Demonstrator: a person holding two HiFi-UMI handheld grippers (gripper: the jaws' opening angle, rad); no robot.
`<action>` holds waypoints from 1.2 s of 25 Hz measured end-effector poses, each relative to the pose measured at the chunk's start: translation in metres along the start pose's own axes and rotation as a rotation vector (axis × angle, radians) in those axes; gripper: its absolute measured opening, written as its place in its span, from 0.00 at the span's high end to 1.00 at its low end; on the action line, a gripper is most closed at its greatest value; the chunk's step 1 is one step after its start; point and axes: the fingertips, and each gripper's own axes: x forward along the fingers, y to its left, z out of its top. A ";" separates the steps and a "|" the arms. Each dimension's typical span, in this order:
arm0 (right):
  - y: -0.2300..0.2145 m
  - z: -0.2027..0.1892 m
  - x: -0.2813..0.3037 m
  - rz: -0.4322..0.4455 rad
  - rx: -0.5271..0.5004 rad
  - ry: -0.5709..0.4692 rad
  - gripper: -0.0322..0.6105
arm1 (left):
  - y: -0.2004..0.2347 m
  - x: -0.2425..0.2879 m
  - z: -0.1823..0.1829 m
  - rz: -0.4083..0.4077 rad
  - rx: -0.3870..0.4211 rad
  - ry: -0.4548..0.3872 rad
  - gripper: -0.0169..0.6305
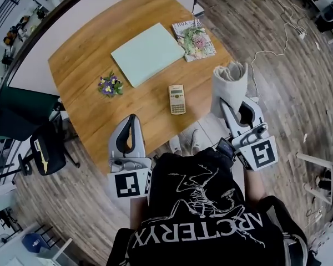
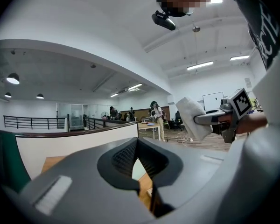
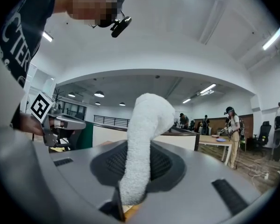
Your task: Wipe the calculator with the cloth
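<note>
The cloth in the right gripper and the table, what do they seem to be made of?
The cloth: probably white terry or microfibre, matte, nubby surface. The table: wood or wood-look laminate, can't tell which; brown grain streaks, smooth finish.

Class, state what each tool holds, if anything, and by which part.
The right tool grips the white cloth by its lower end; the rest sticks out. The left tool is shut, empty.
</note>
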 end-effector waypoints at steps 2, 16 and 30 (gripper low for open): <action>0.000 -0.007 0.006 0.024 0.009 0.026 0.80 | -0.003 0.001 -0.001 0.007 -0.001 0.002 0.97; 0.054 -0.267 0.119 0.486 -0.777 0.676 0.80 | 0.021 -0.038 -0.008 0.165 0.034 0.032 0.97; 0.073 -0.385 0.169 0.661 -0.946 0.877 0.80 | 0.032 -0.066 -0.018 0.251 0.050 0.098 0.97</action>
